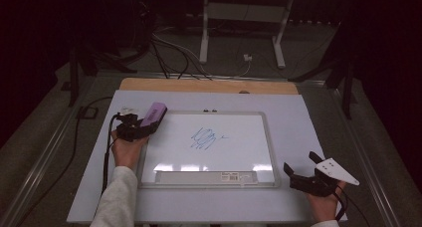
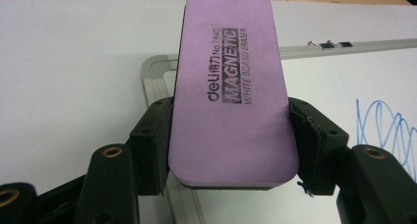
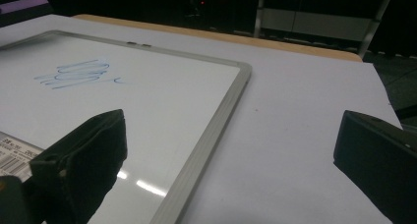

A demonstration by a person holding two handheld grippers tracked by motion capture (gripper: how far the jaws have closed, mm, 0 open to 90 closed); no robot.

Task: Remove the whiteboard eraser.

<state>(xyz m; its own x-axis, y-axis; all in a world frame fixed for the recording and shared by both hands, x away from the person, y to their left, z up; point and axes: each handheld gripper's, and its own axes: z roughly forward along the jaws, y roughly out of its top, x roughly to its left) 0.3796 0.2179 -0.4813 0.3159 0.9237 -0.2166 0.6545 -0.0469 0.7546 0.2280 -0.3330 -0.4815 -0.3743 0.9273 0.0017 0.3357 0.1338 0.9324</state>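
On a pale table (image 1: 298,112) in a dark room, your left gripper (image 1: 133,127) has its jaws clamped on a purple eraser (image 2: 228,86) over the whiteboard's (image 1: 266,137) left corner, ready to wipe the blue scribble (image 1: 204,138); your right gripper (image 1: 313,179) waits aside, jaws wide and empty

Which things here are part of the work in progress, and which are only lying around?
Part of the job:
- purple eraser, clamped in the left hand-held gripper
- whiteboard
- blue scribble on it

Just lying about:
- right hand-held gripper, open, holding nothing, beside the board
- cables on the floor beyond the table
- white stand behind
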